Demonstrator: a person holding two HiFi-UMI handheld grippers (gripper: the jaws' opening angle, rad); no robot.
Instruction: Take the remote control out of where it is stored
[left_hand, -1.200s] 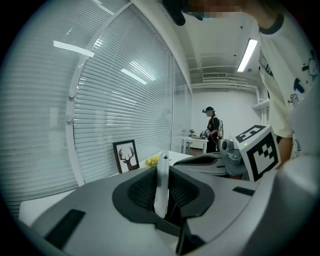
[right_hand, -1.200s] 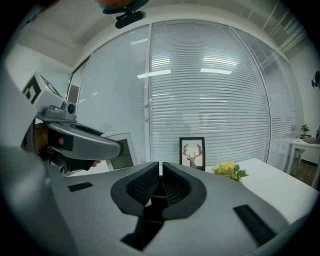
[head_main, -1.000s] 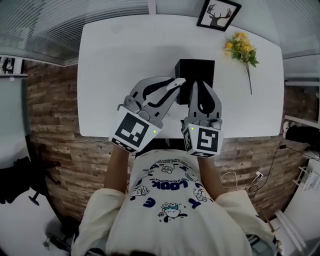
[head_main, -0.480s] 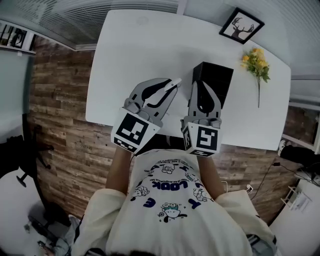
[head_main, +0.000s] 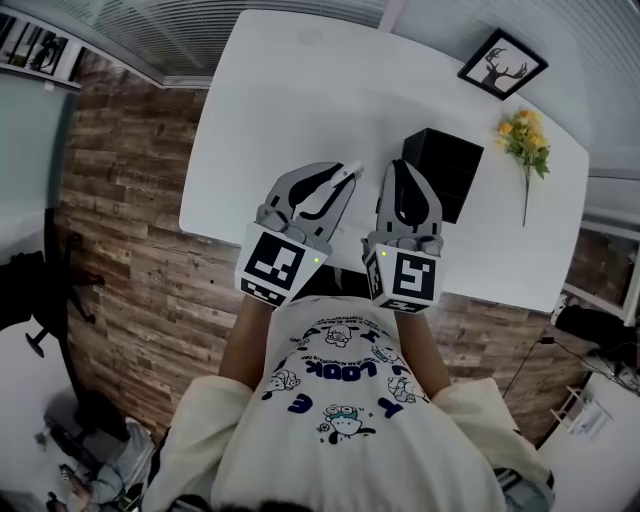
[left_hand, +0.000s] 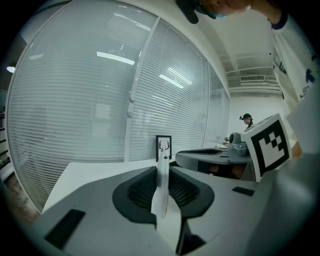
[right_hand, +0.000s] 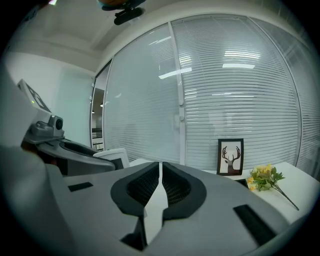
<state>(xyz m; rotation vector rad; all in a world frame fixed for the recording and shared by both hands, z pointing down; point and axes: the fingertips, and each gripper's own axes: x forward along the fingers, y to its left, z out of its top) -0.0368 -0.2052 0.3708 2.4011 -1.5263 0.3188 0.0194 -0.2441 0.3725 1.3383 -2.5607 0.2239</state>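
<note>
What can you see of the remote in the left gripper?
The remote is a thin, flat white bar, smooth like plastic. The left gripper grips it edge-on between its dark ribbed pads, so that gripper's view shows mainly a narrow white edge with a small dark dot near the top. Its end sticks out past the fingertips, with a small greenish mark in the head view. It is outside the black box, over the white table. Only the pads visibly touch it.
</note>
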